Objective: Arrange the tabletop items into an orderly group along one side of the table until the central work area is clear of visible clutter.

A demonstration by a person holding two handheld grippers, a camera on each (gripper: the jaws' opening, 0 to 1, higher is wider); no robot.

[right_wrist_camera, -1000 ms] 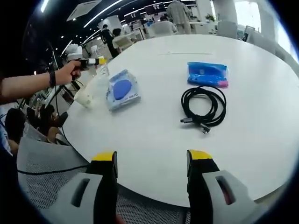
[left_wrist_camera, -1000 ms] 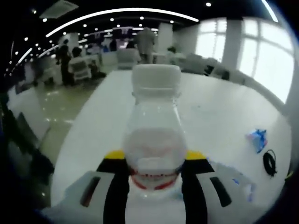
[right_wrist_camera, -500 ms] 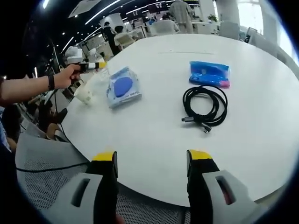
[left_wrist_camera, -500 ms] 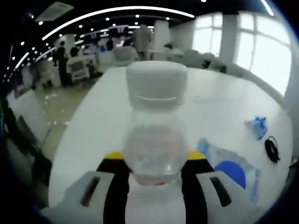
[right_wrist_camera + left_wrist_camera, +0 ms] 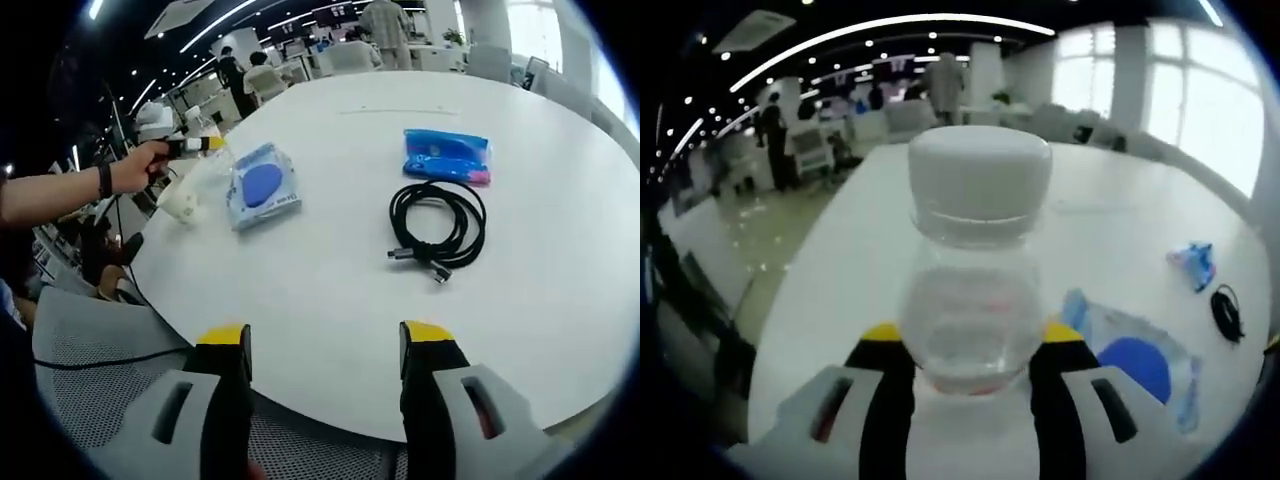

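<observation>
My left gripper (image 5: 972, 336) is shut on a clear plastic bottle (image 5: 968, 300) with a white cap, which stands up between the jaws. In the right gripper view a hand holds that left gripper (image 5: 197, 145) at the table's left edge, the bottle (image 5: 192, 192) tilted cap-down beside a blue wipes pack (image 5: 262, 187). A small blue packet (image 5: 447, 157) and a coiled black cable (image 5: 438, 225) lie mid-table. My right gripper (image 5: 325, 340) is open over the near table edge, holding nothing. The left gripper view has the wipes pack (image 5: 1130, 365), the packet (image 5: 1193, 265) and the cable (image 5: 1225, 312) at its right.
The round white table (image 5: 330, 290) has bare surface in front of my right gripper. A grey mesh chair (image 5: 90, 380) sits below its near-left edge. More tables, chairs and people stand far behind.
The left gripper has swung with the bottle, bringing the blue wipes pack into its view. The right gripper has stayed still and open.
</observation>
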